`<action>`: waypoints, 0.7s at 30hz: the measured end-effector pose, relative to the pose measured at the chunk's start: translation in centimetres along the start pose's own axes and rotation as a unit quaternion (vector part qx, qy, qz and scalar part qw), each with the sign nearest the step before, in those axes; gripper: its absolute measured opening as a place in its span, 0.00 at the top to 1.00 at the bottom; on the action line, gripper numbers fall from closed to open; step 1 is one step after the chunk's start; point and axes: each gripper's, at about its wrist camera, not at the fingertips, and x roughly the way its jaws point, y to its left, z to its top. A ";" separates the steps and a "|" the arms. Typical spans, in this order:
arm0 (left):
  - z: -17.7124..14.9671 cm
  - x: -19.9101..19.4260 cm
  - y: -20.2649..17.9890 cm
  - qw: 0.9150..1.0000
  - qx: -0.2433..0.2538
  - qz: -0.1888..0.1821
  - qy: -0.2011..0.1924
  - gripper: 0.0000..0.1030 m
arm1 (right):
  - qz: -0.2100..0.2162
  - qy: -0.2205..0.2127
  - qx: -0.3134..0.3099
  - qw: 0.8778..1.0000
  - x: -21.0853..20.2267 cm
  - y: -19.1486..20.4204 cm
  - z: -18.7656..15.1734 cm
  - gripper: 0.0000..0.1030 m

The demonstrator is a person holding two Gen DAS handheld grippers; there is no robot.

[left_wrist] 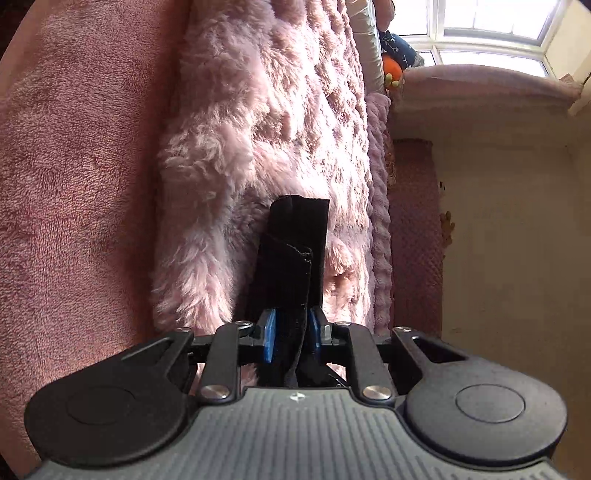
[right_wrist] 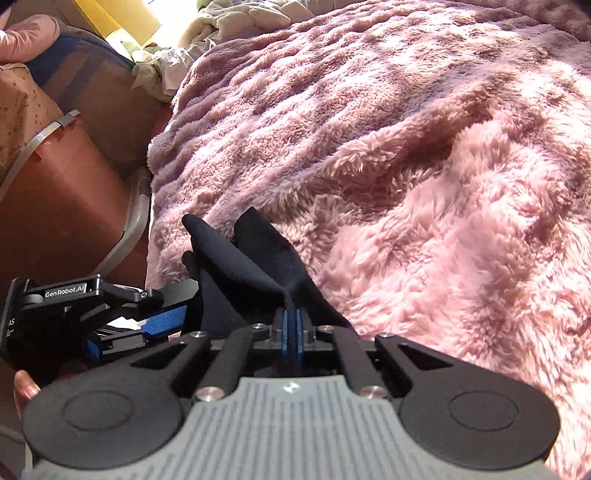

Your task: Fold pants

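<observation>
The black pants (left_wrist: 291,258) are bunched between the blue pads of my left gripper (left_wrist: 290,332), which is shut on them; a folded hem sticks up ahead of the fingers. In the right wrist view my right gripper (right_wrist: 291,332) is shut on another edge of the black pants (right_wrist: 255,266), which fan out ahead of it over the fluffy pink blanket (right_wrist: 406,166). My left gripper (right_wrist: 162,321) also shows at the left there, close beside the right one, gripping the same cloth.
The fluffy pink blanket (left_wrist: 266,129) covers the bed. A smoother pink blanket (left_wrist: 74,184) lies to the left. A cream headboard or wall (left_wrist: 509,221) and a window are at the right. A brown box (right_wrist: 66,206) and piled clothes (right_wrist: 221,22) stand beside the bed.
</observation>
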 end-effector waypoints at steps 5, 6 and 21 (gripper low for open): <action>-1.1 -4.3 -2.9 0.980 0.097 -0.031 -0.173 0.63 | 0.032 -0.009 0.033 0.999 -0.4 -1.1 -0.1 1.00; -1.2 -3.8 -3.1 0.982 0.099 -0.029 -0.157 0.63 | 0.030 -0.008 0.029 0.999 -0.4 -1.1 -0.1 1.00; -2.1 1.9 0.1 0.993 0.059 0.095 -0.034 0.60 | 0.066 0.001 0.044 0.997 1.4 -3.2 -0.3 1.00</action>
